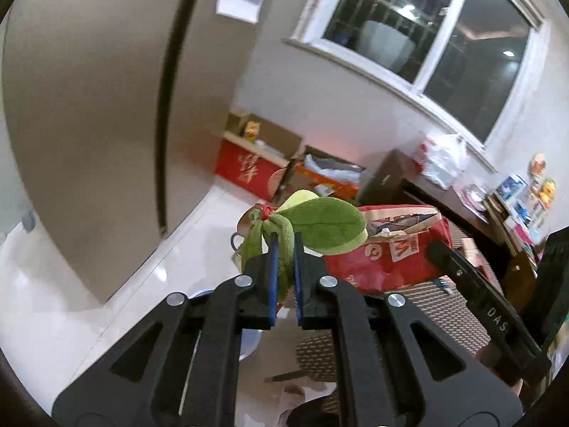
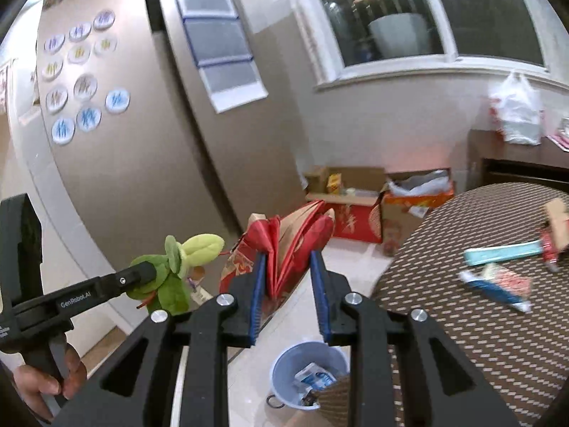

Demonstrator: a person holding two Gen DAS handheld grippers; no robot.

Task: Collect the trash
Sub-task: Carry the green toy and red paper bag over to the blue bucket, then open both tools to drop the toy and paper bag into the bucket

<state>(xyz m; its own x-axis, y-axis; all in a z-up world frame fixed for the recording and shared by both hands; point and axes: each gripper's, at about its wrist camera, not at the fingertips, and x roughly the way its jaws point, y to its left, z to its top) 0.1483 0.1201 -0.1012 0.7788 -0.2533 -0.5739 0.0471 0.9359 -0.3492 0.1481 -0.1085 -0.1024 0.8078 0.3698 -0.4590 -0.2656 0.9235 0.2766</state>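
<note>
- Your left gripper [image 1: 284, 245] was clamped tight on the green plush leaf toy [image 1: 320, 224], held in the air.
- Your right gripper [image 2: 288, 270] was pinching the folded top of the red paper bag [image 2: 284, 245], lifted beside the woven table [image 2: 480, 338].
- Wrappers [image 2: 498, 284] lay on that table; the blue bin [image 2: 309, 373] stood on the floor below your right gripper.

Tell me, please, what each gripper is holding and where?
Left gripper: green plush leaves, by a narrow leaf. Right gripper: red paper bag, by its folded top edge.
</note>
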